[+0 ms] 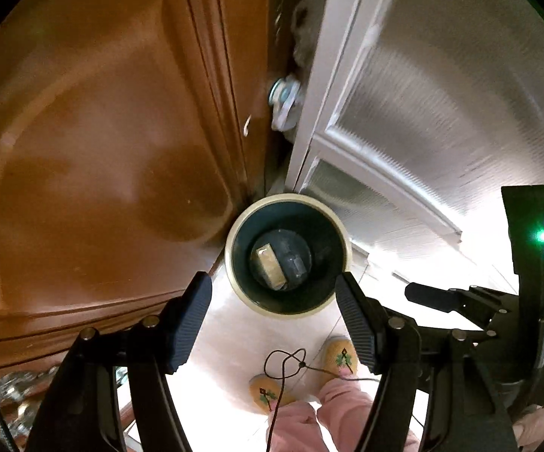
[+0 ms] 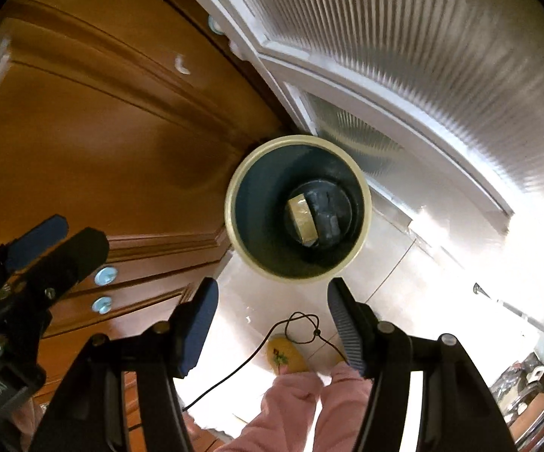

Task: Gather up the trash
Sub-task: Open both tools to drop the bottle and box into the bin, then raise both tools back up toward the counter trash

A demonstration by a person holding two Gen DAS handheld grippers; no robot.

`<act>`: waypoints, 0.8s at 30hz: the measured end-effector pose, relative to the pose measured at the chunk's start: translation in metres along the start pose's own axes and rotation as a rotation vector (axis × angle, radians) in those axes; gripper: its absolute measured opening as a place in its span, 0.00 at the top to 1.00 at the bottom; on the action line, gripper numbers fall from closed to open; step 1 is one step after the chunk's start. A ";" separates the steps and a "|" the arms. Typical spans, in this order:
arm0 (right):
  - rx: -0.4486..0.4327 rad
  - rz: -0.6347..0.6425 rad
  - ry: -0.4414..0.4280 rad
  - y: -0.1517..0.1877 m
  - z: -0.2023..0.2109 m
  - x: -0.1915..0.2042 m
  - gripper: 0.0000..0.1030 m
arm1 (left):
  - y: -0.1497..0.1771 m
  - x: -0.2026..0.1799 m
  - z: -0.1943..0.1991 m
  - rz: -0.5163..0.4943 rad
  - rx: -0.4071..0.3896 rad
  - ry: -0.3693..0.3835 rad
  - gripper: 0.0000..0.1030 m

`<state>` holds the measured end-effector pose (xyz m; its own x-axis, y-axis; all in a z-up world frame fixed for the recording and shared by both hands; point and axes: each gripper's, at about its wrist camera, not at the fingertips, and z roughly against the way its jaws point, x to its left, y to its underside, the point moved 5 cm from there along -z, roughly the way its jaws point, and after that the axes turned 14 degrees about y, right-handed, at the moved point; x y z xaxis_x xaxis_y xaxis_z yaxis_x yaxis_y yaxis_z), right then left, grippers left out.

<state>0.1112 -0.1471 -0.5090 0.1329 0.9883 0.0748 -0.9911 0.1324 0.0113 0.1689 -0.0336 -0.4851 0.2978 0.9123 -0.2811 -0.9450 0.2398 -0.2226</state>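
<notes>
- The left gripper [image 1: 273, 303] has its jaws apart and holds nothing.
- The trash bin [image 2: 362, 196] stands on the pale floor in the corner between the brown wooden door [image 1: 94, 143] and the white glass door [image 2: 403, 60]. It looks like stiff, light plastic; its cream rim is probably the best place to grip.
- Deep inside lies a tan box [image 2: 302, 220], likely light cardboard and easily crushed, beside a dark piece [image 2: 326, 218].
- The right gripper [image 2: 272, 301] is also apart and empty.

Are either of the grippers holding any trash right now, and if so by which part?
Nothing is held. The left gripper and right gripper both stand open and empty above the bin, where a tan box already lies at the bottom.
</notes>
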 end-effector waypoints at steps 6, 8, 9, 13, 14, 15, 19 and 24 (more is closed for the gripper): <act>-0.053 -0.010 0.002 0.000 0.063 -0.006 0.41 | -0.005 -0.029 0.059 -0.033 -0.039 0.006 0.35; -0.070 -0.010 -0.001 0.003 0.084 -0.007 0.41 | -0.007 -0.039 0.079 -0.049 -0.050 0.003 0.35; -0.079 -0.008 0.000 0.004 0.097 -0.009 0.41 | -0.008 -0.044 0.090 -0.058 -0.057 0.001 0.35; -0.116 -0.001 0.003 0.007 0.140 -0.015 0.41 | -0.012 -0.063 0.136 -0.084 -0.091 -0.006 0.35; -0.126 0.000 -0.001 0.009 0.150 -0.016 0.41 | -0.013 -0.067 0.146 -0.082 -0.099 -0.002 0.35; -0.137 0.005 -0.004 0.010 0.164 -0.016 0.41 | -0.015 -0.070 0.156 -0.079 -0.110 0.003 0.35; -0.192 0.035 -0.003 0.012 0.210 -0.020 0.41 | -0.022 -0.086 0.199 -0.074 -0.151 0.009 0.35; -0.273 0.068 -0.008 0.009 0.266 -0.027 0.41 | -0.029 -0.105 0.247 -0.069 -0.198 0.011 0.31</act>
<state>0.0991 -0.1925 -0.2458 0.0651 0.9951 0.0740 -0.9612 0.0825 -0.2632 0.1317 -0.0547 -0.2183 0.3635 0.8921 -0.2682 -0.8773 0.2311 -0.4206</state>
